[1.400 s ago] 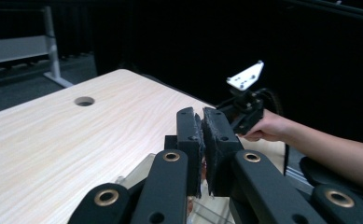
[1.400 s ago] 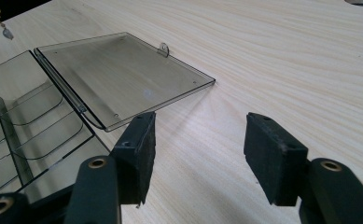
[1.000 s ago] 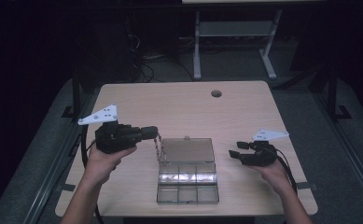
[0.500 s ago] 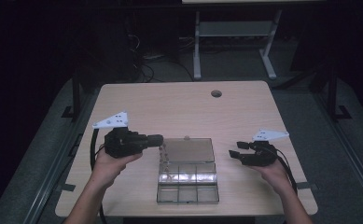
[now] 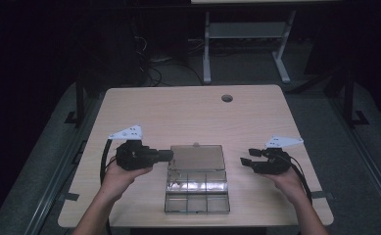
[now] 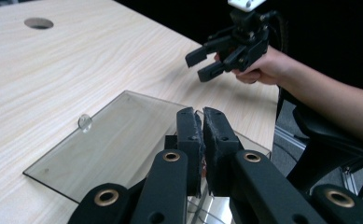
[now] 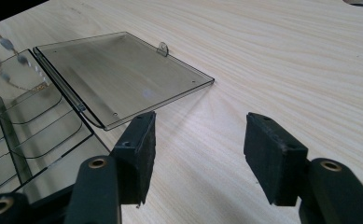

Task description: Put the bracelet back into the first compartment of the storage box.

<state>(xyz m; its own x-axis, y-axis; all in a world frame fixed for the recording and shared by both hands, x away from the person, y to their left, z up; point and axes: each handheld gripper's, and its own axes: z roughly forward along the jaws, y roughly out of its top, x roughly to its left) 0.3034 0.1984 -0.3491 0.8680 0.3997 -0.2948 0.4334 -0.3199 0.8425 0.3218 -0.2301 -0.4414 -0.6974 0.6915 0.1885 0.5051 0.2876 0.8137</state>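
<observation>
A pale wooden table (image 5: 188, 117) is seen in a dark room, with a round hole (image 5: 226, 98) in its top on the far side of a clear plastic box (image 5: 197, 191). The box is placed near the table's near edge, and its lid (image 5: 196, 157) is laid open flat on the far side of its compartments. The left gripper (image 5: 168, 155) is held at the box's left, its tips over the left end of the hinge; its jaws are pressed together, and a thin beaded chain (image 7: 11, 65) is seen hanging down over the box's left compartments. Whether the chain is pinched cannot be told. The right gripper (image 5: 245, 158) is held to the right of the box, apart from it, its jaws spread with nothing between them.
</observation>
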